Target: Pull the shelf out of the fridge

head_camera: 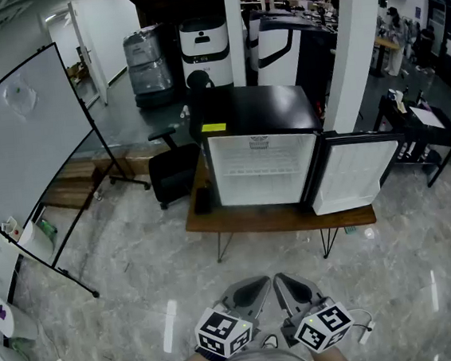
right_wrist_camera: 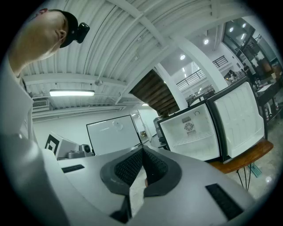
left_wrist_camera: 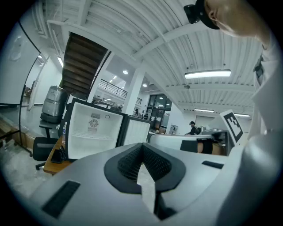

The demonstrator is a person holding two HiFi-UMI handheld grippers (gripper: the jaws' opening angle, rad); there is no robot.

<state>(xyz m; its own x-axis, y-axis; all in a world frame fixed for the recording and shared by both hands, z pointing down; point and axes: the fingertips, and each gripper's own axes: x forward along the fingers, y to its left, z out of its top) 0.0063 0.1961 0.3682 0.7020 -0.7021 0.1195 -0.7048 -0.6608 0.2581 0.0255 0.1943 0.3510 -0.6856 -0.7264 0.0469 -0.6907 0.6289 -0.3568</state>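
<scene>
My left gripper (head_camera: 257,286) and right gripper (head_camera: 289,285) are pale grey moulded shells with black ribbed pads (left_wrist_camera: 130,161); each carries a white cube (head_camera: 223,334) printed with black square markers.

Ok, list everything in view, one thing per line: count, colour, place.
fridge: one, black outside, white inside, on the table
door: one, white inner face, swung open at the fridge's right
shelf: one, white, inside the fridge
table: one, brown top, thin dark legs, middle of the floor
chair: one, black, left of the table
whiteboard: one, white on a black stand, far left
left gripper: one, grey, bottom centre, jaws shut
right gripper: one, grey, beside the left one, jaws shut
</scene>
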